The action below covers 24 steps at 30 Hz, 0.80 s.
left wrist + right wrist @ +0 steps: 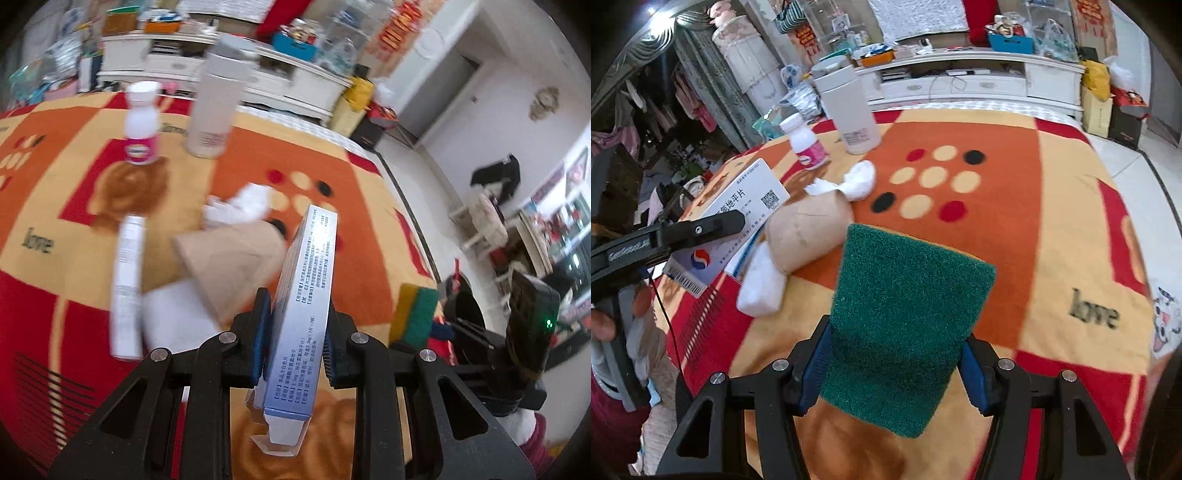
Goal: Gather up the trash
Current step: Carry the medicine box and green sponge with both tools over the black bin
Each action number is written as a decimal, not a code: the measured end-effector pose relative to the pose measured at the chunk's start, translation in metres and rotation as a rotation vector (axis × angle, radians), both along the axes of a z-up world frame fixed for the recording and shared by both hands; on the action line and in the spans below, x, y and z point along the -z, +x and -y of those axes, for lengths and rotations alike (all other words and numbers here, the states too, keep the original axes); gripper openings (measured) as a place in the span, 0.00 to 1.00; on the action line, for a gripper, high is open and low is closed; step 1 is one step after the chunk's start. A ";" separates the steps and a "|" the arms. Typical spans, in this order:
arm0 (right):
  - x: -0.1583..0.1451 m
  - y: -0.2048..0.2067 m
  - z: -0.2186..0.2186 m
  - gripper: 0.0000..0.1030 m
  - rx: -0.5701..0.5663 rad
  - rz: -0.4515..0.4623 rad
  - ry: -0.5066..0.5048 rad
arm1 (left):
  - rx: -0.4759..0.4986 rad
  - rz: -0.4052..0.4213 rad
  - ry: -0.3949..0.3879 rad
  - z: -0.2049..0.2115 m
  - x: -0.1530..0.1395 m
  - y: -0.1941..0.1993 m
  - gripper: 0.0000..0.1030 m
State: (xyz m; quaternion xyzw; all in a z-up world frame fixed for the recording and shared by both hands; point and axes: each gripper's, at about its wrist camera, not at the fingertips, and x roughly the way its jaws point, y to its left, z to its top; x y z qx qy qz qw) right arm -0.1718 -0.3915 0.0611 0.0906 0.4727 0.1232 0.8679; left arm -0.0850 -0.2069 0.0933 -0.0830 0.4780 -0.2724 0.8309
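Cardboard, printed blue and white: 1 medicine box (301, 310), pinched upright on its narrow edge between the blue pads of the left gripper (293, 334), its open end flap hanging toward the camera. Judged light and hollow; a firm squeeze could crush the walls, so the broad faces near mid-length are the sound hold. Item 2: green scouring sponge (905, 325) with a yellow backing visible from the left wrist, clamped across its width by the right gripper (894, 369), both fingers pressed into its sides. Judged soft, springy and non-slip; it bows slightly under the grip and needs little force. Both items are held above the patterned blanket (1052, 221). Uncollected lot, at 12 o'clock from the left gripper: 1 crumpled brown paper bag (229, 258), with white tissue wads at its far end (243, 203) and near end (173, 317), all likely feather-light and crushable anywhere. At 10 o'clock lies 1 long white carton (127, 284), flat on the blanket. Standing farther off at 11 o'clock: 1 small white bottle with pink label (141, 123) and 1 tall white canister (218, 107); whether either counts as trash cannot be told.
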 end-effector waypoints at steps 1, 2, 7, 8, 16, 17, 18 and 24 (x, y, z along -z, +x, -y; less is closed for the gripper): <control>0.000 -0.003 0.004 0.58 0.005 -0.002 -0.004 | 0.013 -0.003 0.001 0.007 0.001 -0.002 0.22; 0.001 -0.006 0.009 0.58 0.011 -0.004 -0.009 | 0.029 -0.007 0.003 0.016 0.002 -0.004 0.22; 0.005 -0.020 0.039 0.58 0.045 -0.021 -0.037 | 0.095 -0.022 0.022 0.061 0.012 -0.014 0.22; 0.004 -0.022 0.044 0.58 0.051 -0.023 -0.041 | 0.105 -0.024 0.026 0.068 0.013 -0.016 0.22; 0.005 -0.045 0.093 0.59 0.106 -0.050 -0.109 | 0.183 -0.039 0.050 0.131 0.028 -0.028 0.22; 0.006 -0.047 0.097 0.58 0.112 -0.053 -0.114 | 0.190 -0.040 0.053 0.134 0.030 -0.029 0.22; 0.006 -0.051 0.105 0.59 0.123 -0.058 -0.120 | 0.201 -0.043 0.057 0.141 0.031 -0.031 0.22; 0.006 -0.066 0.141 0.58 0.177 -0.073 -0.143 | 0.260 -0.060 0.062 0.180 0.037 -0.038 0.22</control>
